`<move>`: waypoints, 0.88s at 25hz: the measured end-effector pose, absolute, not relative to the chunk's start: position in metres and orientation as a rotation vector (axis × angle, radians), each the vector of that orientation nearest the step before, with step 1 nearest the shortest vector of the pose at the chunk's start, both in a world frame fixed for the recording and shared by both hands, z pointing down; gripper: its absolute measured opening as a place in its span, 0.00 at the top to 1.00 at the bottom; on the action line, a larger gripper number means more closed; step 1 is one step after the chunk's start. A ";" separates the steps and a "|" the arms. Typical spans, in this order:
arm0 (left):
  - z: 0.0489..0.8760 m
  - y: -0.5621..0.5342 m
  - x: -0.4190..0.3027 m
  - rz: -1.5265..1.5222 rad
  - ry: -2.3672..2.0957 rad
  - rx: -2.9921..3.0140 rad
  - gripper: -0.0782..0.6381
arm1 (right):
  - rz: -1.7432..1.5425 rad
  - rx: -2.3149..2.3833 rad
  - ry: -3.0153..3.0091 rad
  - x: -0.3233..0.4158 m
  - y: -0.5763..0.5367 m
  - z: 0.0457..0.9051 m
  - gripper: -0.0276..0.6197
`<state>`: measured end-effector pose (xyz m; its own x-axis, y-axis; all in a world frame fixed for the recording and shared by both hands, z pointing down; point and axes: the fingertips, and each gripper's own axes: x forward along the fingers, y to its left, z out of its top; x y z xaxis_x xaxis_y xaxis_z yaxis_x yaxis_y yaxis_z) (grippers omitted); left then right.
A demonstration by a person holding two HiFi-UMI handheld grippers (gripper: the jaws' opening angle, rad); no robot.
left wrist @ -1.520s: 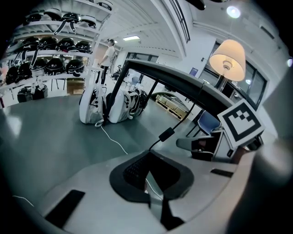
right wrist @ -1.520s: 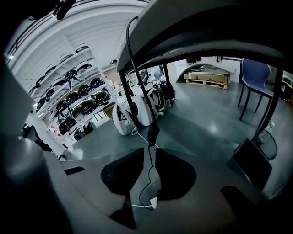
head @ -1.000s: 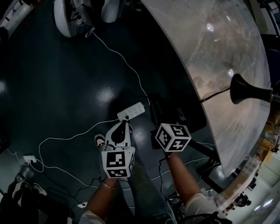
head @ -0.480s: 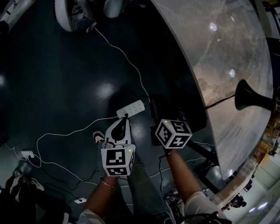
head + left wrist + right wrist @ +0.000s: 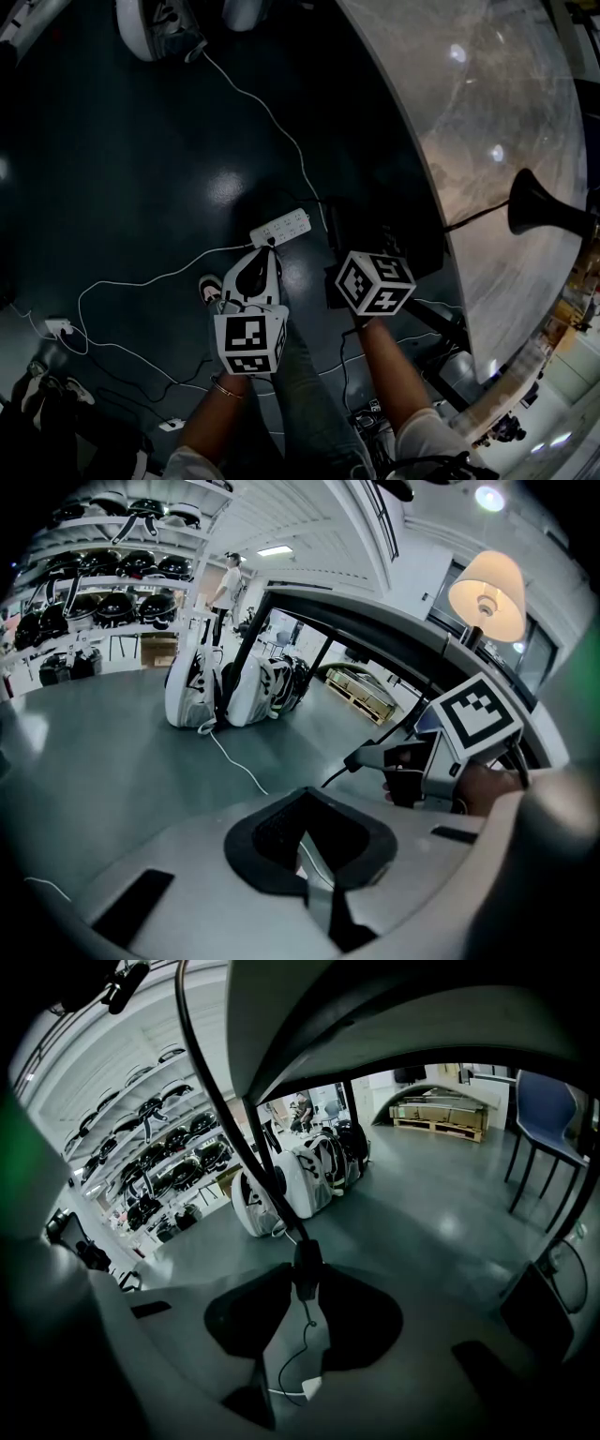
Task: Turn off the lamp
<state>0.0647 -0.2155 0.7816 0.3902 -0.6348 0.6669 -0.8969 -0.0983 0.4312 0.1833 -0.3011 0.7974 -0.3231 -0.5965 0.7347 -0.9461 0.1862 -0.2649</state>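
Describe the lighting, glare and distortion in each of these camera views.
Head view: dim, floor nearly black, ceiling-light glare spots on the table top, fisheye bending its edge. Left gripper view: the lit lamp shade glows as the brightest patch; corners vignetted. Right gripper view: heavy black vignette, foreground soft, cord switch only a dark silhouette.

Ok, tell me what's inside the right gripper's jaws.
The right gripper has just been closing its jaws on the inline switch of the black cord. The jaws cover the switch's sides, so its button cannot be seen.
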 end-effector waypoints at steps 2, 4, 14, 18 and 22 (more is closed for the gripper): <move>0.782 -0.214 0.065 0.400 -1.329 1.818 0.90 | 0.977 1.443 -1.996 0.184 -0.301 0.797 0.82; 0.782 -0.213 0.065 0.402 -1.328 1.820 0.90 | 0.973 1.444 -1.996 0.184 -0.300 0.797 0.83; 0.781 -0.213 0.065 0.402 -1.328 1.827 0.90 | 0.966 1.465 -2.004 0.186 -0.300 0.794 0.86; 0.781 -0.213 0.065 0.401 -1.330 1.826 0.90 | 0.970 1.462 -2.011 0.184 -0.301 0.794 0.86; 0.781 -0.211 0.066 0.402 -1.328 1.825 0.90 | 0.977 1.463 -2.015 0.184 -0.299 0.794 0.86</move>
<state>0.0658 -0.2109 0.7814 0.3913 -0.6344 0.6666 -0.8976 -0.1033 0.4286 0.1842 -0.2990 0.7941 -0.3267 -0.6156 0.7171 -0.9443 0.1808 -0.2750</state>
